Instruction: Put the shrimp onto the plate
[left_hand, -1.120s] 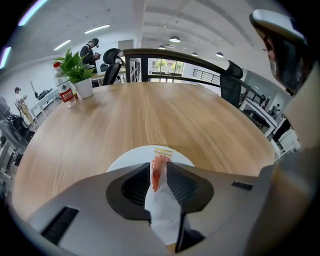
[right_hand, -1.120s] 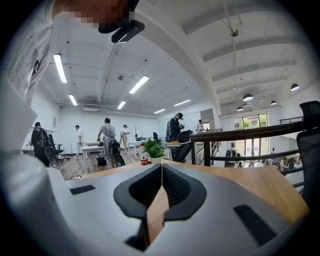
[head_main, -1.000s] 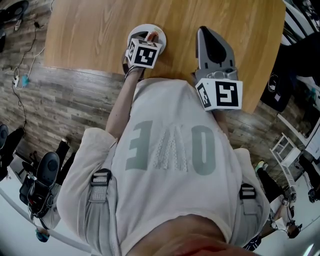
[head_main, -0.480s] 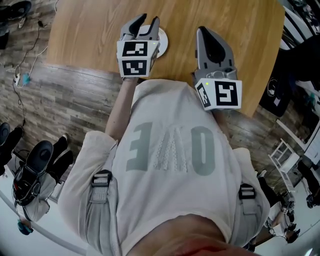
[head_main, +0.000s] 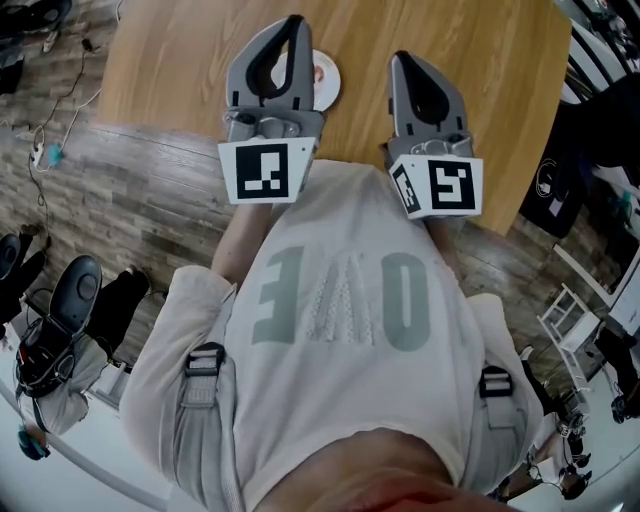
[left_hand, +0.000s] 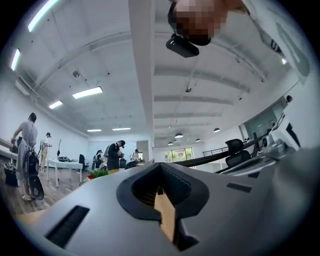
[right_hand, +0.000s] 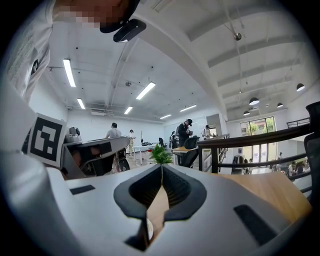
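Observation:
In the head view a white plate (head_main: 330, 85) stands on the wooden table (head_main: 180, 60), half hidden behind my left gripper (head_main: 294, 22). A small orange-pink shrimp (head_main: 318, 72) lies on the plate. My left gripper is raised above the table's near edge, just left of the plate, with its jaws shut and nothing between them. Its own view points up at the ceiling, and there too the left gripper (left_hand: 159, 192) is closed and holds nothing. My right gripper (head_main: 401, 58) hovers to the right of the plate, shut and holding nothing, as the right gripper (right_hand: 161, 172) also shows in its own view.
The table's near edge runs just below both grippers, with plank flooring (head_main: 150, 200) beneath. Cables (head_main: 45, 150) lie on the floor at left and a black bag (head_main: 70, 310) at lower left. Several people and desks stand far off in the room.
The left gripper was down at the plate with the shrimp, opened, let it go, then rose toward me and shut. The right gripper has stayed put.

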